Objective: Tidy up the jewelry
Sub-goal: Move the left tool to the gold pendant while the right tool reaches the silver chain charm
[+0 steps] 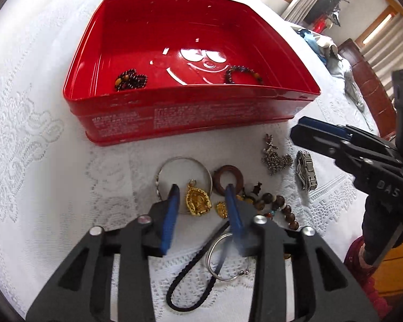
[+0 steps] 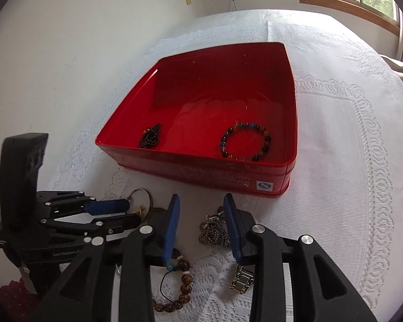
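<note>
Jaws apart on both: left gripper (image 1: 202,189) hovers w/ gold pendant (image 1: 197,201) between its pads, untouched, right gripper (image 2: 201,200) open over silver chain (image 2: 213,232), rest of jewelry on lace cloth (image 1: 40,161) just beside red tin (image 1: 190,118), two bead bracelets (image 2: 245,142) inside.

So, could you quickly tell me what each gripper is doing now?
Left gripper: open, empty, over the gold pendant.
Right gripper: open, empty.
</note>
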A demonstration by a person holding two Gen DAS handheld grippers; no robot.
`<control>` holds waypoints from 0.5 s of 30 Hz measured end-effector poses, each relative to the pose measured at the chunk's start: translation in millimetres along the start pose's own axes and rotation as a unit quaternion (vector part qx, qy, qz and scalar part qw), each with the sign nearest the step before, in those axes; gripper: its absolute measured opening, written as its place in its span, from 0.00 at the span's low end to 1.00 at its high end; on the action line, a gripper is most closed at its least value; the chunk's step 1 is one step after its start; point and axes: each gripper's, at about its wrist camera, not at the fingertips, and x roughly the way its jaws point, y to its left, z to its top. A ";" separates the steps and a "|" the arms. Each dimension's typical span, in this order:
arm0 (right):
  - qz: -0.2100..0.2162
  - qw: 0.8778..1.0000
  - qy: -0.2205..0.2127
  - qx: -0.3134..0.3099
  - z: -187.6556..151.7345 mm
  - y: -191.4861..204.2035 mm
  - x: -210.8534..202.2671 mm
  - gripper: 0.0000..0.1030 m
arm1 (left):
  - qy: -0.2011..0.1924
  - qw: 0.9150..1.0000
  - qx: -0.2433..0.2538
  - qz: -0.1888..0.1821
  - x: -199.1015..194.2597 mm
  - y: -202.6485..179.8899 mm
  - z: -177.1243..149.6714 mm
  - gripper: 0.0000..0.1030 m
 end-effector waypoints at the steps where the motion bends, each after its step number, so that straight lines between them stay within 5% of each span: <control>1: -0.002 1.000 0.005 0.001 -0.2 -0.6 2.4 0.33 | 0.004 1.000 0.003 0.001 2.3 -1.1 -0.6 0.35; 15: 0.001 0.999 0.035 0.005 -4.3 -2.3 19.4 0.40 | 0.017 1.000 -0.020 -0.010 8.4 7.7 2.3 0.20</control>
